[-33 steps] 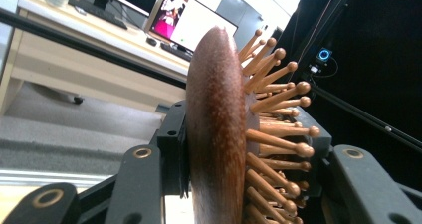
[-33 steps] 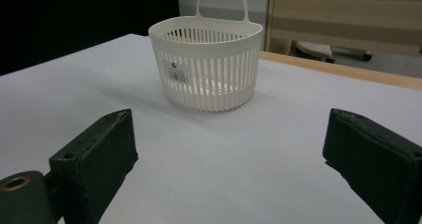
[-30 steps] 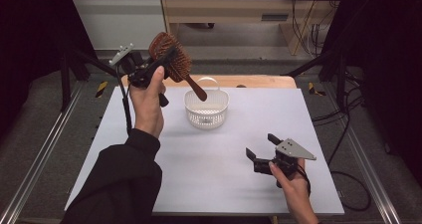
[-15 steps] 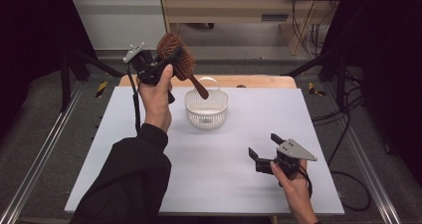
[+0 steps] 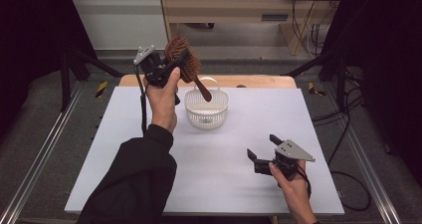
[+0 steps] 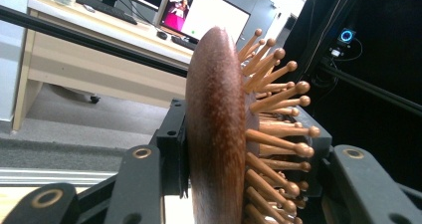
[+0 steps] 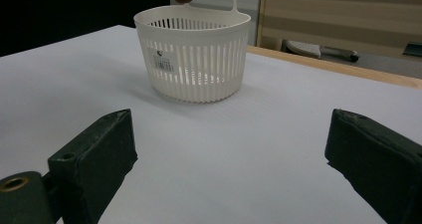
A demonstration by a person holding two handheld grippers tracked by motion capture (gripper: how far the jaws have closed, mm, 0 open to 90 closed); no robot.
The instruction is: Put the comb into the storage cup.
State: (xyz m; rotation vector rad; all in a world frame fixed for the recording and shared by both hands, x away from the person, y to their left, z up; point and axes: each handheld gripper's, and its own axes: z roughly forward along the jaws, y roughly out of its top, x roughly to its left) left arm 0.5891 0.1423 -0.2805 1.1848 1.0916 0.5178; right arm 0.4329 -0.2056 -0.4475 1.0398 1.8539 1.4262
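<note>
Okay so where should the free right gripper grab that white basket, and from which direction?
Judging by shape, take the basket by its upright handle loop, coming straight down from above with the right gripper. The round slatted wall looks too wide for the jaws, and the hairbrush handle hangs over the rim, so wait for it to clear.

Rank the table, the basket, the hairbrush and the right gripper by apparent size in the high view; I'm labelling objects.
1. table, largest by far.
2. hairbrush and basket: look alike; the raised brush sits nearer the camera, so unsure.
3. right gripper, about as wide as the basket, so its place is unsure too.
</note>
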